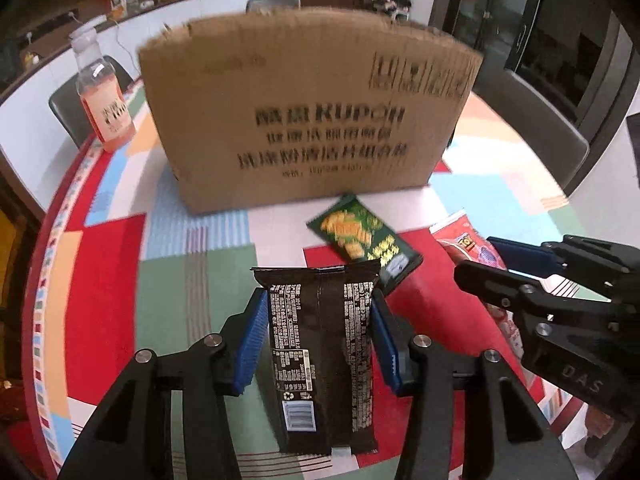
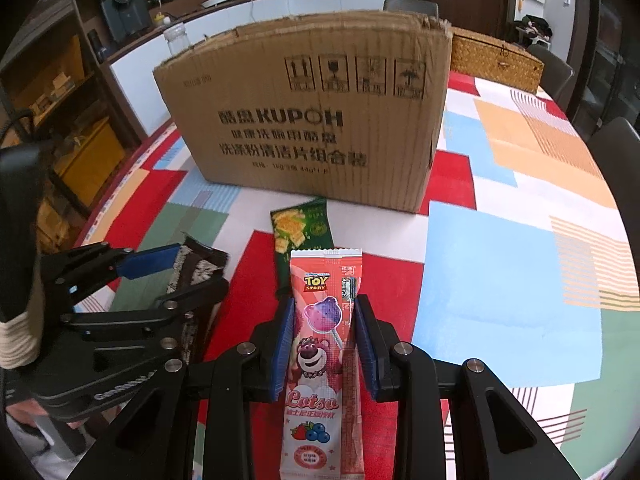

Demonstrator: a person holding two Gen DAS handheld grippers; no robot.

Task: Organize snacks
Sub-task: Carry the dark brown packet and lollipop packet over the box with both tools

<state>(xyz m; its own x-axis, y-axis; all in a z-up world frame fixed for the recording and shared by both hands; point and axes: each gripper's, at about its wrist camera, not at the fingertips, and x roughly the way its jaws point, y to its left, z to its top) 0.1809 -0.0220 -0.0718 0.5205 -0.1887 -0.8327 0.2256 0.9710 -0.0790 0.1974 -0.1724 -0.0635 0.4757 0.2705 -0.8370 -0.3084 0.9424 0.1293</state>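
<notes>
My left gripper [image 1: 318, 320] is shut on a dark brown snack packet [image 1: 322, 344], its printed back facing up, held just over the table. My right gripper [image 2: 322, 332] is shut on a pink Toy Story Lotso lollipop packet [image 2: 322, 356]. A green cracker packet [image 1: 364, 240] lies flat on the tablecloth between the grippers and the box; it also shows in the right wrist view [image 2: 298, 232]. A tall brown cardboard box [image 1: 312, 120] stands behind it, also seen in the right wrist view [image 2: 308, 120]. Its inside is hidden. The right gripper [image 1: 516, 268] shows at right in the left wrist view.
A drink bottle [image 1: 106, 96] with orange liquid stands left of the box near the table edge. A woven basket [image 2: 496, 60] sits behind the box at right. Chairs [image 1: 532, 124] ring the table. The colourful patchwork tablecloth [image 2: 512, 280] stretches to the right.
</notes>
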